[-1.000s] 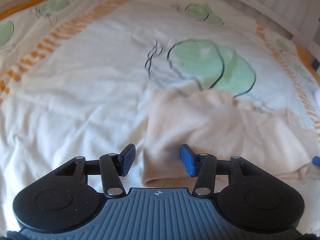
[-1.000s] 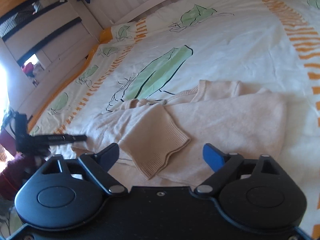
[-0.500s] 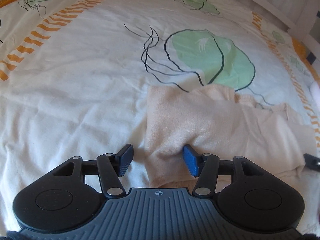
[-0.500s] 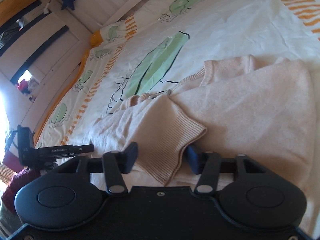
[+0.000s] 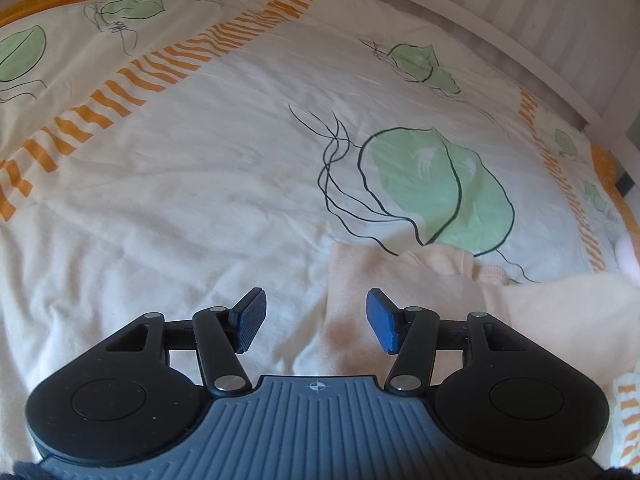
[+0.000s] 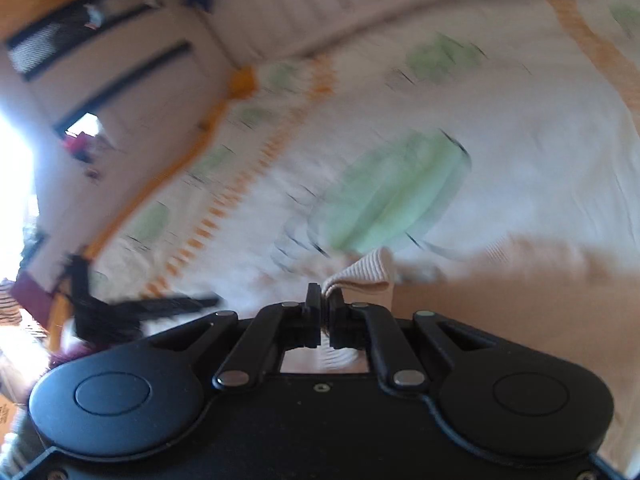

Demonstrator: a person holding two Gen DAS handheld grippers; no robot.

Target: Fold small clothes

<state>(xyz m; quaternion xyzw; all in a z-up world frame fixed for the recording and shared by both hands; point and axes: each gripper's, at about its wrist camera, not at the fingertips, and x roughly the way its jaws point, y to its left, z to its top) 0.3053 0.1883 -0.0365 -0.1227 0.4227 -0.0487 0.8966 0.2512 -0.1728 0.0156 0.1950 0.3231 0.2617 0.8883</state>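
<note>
My right gripper [image 6: 325,304] is clamped on the ribbed cuff [image 6: 366,272] of the peach knit sweater [image 5: 420,292] — lying near-right on the leaf-print bedspread [image 5: 200,200]. Left gripper [image 5: 316,320] gapes empty. Folding barely begun, I judge.

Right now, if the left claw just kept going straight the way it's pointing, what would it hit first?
Most likely the peach sweater: its near-left corner lies just ahead of the open left claw, between the fingertips. Past that comes only the leaf-print bedspread. Depth is hard to judge through the fisheye.
</note>
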